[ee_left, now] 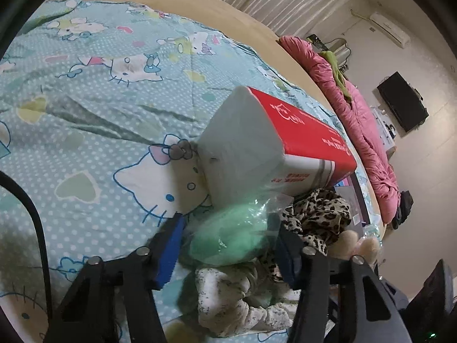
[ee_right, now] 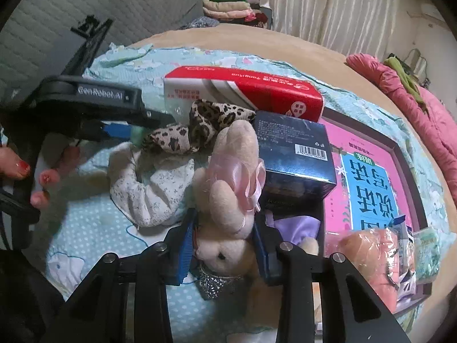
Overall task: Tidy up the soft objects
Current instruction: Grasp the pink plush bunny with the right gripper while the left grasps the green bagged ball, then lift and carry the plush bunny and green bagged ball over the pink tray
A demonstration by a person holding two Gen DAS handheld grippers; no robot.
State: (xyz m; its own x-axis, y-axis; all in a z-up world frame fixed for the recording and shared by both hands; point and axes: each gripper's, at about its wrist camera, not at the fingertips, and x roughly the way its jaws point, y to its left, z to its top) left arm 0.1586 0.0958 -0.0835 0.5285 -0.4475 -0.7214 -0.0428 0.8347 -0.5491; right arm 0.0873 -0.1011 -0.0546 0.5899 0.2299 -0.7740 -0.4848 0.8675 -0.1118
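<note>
Your left tongs (ee_left: 225,245) are clamped on the green soft item in its clear wrapper (ee_left: 228,240), one blue pad (ee_left: 167,253) against each flank. It lies on the bed's cartoon-print blanket (ee_left: 85,131) at about six o'clock in the left wrist view. The red-and-white tissue pack (ee_left: 274,143) leans just beyond it toward twelve o'clock, the leopard-print scrunchie (ee_left: 317,217) touches it at three o'clock, and the white floral scrunchie (ee_left: 228,297) sits nearer you.

Your right tongs (ee_right: 222,245) are clenched on the beige plush bunny (ee_right: 225,188), gripping its head so the long ears and pink ribbon point away toward twelve o'clock. That grip looks sensible: the head is the firmest, narrowest part, and the limp ears would likely slip.

In the right wrist view your left hand (ee_right: 42,177) comes in from nine o'clock. The dark blue box (ee_right: 294,154) and the pink book (ee_right: 371,183) sit at two to three o'clock; they are hard things, probably why they stay put. A wrapped bread roll (ee_right: 371,257) lies at four o'clock.

With both soft pieces held, you seem set to lift them clear of the pile. Mind the wrapper; it may slide under pressure.
</note>
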